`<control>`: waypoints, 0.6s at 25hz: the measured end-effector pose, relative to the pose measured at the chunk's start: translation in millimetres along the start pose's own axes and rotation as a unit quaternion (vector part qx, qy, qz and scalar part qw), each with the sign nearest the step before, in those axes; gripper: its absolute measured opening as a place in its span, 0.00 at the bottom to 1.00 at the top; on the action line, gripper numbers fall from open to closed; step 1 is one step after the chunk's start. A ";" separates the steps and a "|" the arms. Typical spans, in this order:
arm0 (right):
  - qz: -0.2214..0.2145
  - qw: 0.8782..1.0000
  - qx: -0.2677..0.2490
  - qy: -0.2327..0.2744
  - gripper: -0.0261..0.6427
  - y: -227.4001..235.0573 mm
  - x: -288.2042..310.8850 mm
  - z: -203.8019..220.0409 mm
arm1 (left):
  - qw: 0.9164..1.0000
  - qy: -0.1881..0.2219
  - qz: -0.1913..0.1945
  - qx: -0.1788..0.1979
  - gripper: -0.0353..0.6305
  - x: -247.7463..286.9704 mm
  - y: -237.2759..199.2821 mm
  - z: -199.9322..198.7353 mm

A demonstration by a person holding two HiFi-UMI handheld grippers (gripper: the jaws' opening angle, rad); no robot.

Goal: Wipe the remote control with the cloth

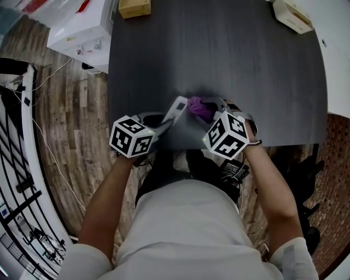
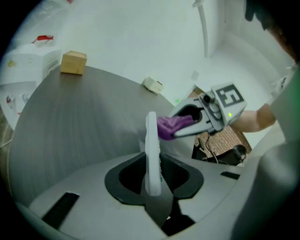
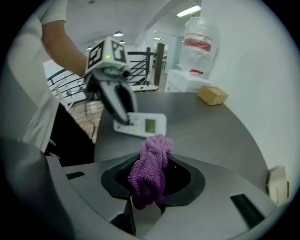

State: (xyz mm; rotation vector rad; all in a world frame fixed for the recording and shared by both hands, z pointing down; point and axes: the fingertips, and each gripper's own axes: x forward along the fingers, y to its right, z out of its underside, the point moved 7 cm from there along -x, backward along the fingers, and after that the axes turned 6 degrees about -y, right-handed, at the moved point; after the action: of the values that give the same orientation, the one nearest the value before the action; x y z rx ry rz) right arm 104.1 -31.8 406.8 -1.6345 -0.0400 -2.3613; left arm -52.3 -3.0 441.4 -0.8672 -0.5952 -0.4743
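A white remote control (image 1: 176, 109) with a small screen (image 3: 150, 125) is held above the dark table near its front edge. My left gripper (image 1: 167, 121) is shut on the remote's near end, so the remote stands edge-on (image 2: 151, 150) between its jaws. My right gripper (image 1: 212, 111) is shut on a bunched purple cloth (image 3: 150, 171). In the head view the cloth (image 1: 199, 108) lies against the right side of the remote's far end. From the left gripper view, the cloth (image 2: 172, 125) meets the remote's tip, with the right gripper's fingers (image 2: 197, 129) behind it.
The dark grey table (image 1: 229, 60) carries a cardboard box (image 1: 134, 7) at the far left and a small white box (image 1: 292, 15) at the far right. White cartons (image 1: 82, 27) and a black railing (image 1: 16, 180) stand on the wooden floor to the left.
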 end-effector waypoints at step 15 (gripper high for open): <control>0.114 0.993 -0.011 0.021 0.23 -1.3 5.1 -38.9 | 0.942 -0.091 -0.215 0.242 0.20 28.7 18.2 -6.3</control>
State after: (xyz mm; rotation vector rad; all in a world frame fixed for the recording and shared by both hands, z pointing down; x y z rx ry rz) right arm 66.5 -38.4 397.5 -1.5097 0.1716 -2.2281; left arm -18.2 -2.0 446.9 -0.3057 -1.0323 -0.6092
